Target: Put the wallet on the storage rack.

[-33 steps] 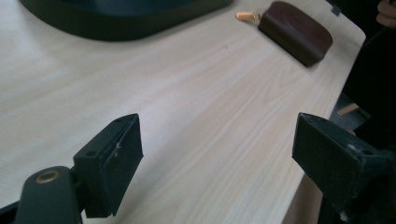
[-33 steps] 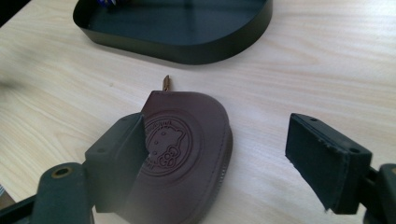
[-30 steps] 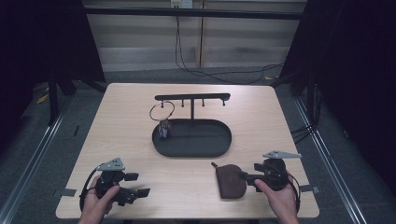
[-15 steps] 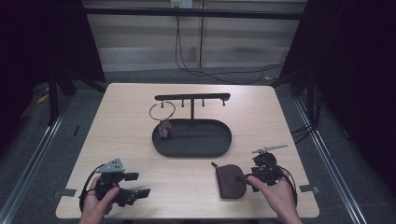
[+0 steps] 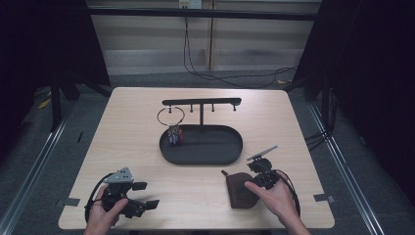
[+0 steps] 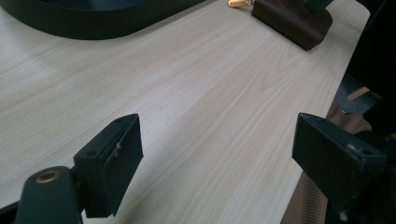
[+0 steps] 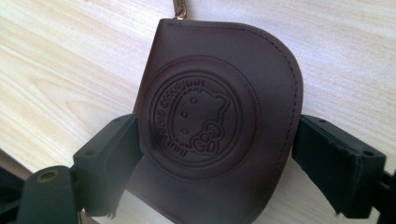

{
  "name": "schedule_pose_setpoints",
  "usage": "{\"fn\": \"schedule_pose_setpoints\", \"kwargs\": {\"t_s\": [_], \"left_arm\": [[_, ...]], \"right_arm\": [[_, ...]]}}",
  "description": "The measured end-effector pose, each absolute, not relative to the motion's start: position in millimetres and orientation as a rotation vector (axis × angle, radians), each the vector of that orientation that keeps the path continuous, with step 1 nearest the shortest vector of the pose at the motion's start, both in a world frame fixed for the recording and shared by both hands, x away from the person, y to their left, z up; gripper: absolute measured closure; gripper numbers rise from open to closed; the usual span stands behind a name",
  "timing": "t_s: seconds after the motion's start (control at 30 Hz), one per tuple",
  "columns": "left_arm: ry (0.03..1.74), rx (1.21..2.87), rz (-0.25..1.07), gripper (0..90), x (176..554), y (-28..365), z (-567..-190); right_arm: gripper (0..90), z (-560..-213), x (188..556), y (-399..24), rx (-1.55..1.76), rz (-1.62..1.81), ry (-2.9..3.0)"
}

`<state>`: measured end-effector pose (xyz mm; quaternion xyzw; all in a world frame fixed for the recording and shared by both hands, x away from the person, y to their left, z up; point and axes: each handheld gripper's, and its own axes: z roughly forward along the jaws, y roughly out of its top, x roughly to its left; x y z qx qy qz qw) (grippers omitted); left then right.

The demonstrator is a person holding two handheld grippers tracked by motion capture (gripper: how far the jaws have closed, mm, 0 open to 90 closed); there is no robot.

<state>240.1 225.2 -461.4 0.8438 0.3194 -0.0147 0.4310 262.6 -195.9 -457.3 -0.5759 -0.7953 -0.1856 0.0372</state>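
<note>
A brown leather pouch with an embossed round emblem lies flat on the table at the front right. My right gripper points left over it. In the right gripper view the pouch lies between the jaws of the right gripper. These jaws have just been opening, and each stands at one edge of the pouch without squeezing it. At the front left, my left gripper is held open above bare wood. The left gripper view shows this gripper with nothing between its jaws and the pouch far off.
A black oval tray sits mid-table, its wall also showing in the left gripper view. A T-shaped hook stand rises from it. A key ring with keys hangs from the bar's left hook. The table's front edge is close to both hands.
My right hand has moved left, from beside the pouch to over it, so the pouch now lies between its jaws. The left gripper has stayed put.
</note>
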Motion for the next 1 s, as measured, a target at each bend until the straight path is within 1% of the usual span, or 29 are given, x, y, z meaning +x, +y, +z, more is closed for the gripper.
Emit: {"fn": "schedule_pose_setpoints", "kwargs": {"t_s": [0.13,0.23,0.47,0.7,1.0], "left_arm": [[0.782,2.117,-0.038,16.1,239.6,224.2,-460.6],[0.781,2.14,-0.007,16.2,238.9,223.3,-459.7],[0.777,2.12,-0.006,16.3,239.0,225.5,-457.7],[0.789,2.107,-0.006,16.3,239.9,227.8,-458.6],[0.761,2.113,-0.006,16.3,239.1,226.4,-458.7]], "right_arm": [[14.2,-459.4,266.0,-192.4,-1.79,-0.525,-2.423],[13.6,-463.6,270.2,-191.2,-1.796,-0.492,-2.394],[9.8,-470.0,273.9,-191.6,-1.813,-0.481,-2.35],[10.9,-471.9,273.4,-192.8,-1.84,-0.487,-2.312],[14.5,-469.1,277.8,-191.2,-1.828,-0.429,-2.314]]}}
